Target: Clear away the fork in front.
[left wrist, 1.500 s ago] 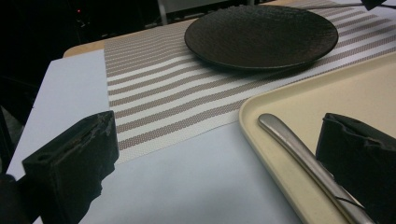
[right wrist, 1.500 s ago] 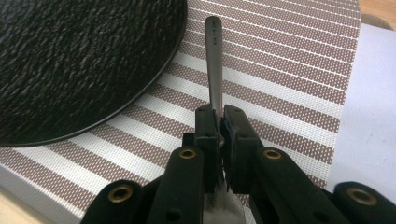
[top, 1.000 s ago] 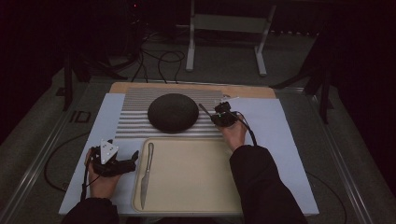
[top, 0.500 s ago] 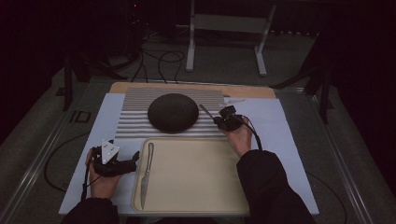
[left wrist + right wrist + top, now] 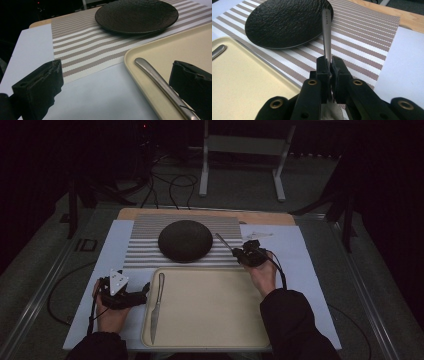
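While left gripper (image 5: 145, 291) stays agape, right gripper (image 5: 235, 254), clamping utensil (image 5: 326, 27), withdrew from plate (image 5: 185, 240).

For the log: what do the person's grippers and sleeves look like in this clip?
Both grippers are black. The left gripper has blocky matte jaws and a grey three-cornered plate on top. The right gripper has round brass-coloured eyelets along its arms. A thin black cable trails from the right gripper across the hand. Both forearms wear dark sleeves.
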Motion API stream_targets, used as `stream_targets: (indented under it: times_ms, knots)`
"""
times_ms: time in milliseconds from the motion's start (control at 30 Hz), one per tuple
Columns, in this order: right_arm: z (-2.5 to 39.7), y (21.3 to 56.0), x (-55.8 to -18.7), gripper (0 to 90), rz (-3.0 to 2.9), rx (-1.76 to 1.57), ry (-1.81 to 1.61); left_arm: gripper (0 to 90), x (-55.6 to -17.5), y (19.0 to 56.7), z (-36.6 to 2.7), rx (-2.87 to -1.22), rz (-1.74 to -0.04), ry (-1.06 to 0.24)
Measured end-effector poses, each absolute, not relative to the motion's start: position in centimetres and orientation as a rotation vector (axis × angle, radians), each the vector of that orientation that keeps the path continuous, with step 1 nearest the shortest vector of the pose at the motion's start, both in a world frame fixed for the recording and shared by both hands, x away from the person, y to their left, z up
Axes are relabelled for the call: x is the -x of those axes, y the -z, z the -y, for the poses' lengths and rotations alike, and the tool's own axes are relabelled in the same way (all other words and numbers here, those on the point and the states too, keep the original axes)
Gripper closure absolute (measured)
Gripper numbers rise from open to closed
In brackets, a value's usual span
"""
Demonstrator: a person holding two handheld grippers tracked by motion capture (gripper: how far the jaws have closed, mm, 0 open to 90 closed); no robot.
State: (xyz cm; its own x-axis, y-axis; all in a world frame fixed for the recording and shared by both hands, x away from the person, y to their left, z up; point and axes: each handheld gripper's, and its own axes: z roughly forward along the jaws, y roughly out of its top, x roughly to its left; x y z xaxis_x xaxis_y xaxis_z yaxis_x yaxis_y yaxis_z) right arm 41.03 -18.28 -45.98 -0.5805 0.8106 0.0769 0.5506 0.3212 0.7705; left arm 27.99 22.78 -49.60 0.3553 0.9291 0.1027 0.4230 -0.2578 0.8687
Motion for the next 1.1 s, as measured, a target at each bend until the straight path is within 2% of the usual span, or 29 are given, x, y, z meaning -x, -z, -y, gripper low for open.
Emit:
stream_targets:
  times_ms: [433,1100]
  knots:
    - [18.5,45.1,-39.1,85.7,-2.255,-1.134,-1.221,0.2,-28.3,47.5,-20.9,-1.860,-1.095,-0.738]
    - [18.5,44.2,-36.9,85.7,-2.216,-1.081,-1.355,0.3,-30.9,44.8,-18.1,-1.836,-0.999,-0.592]
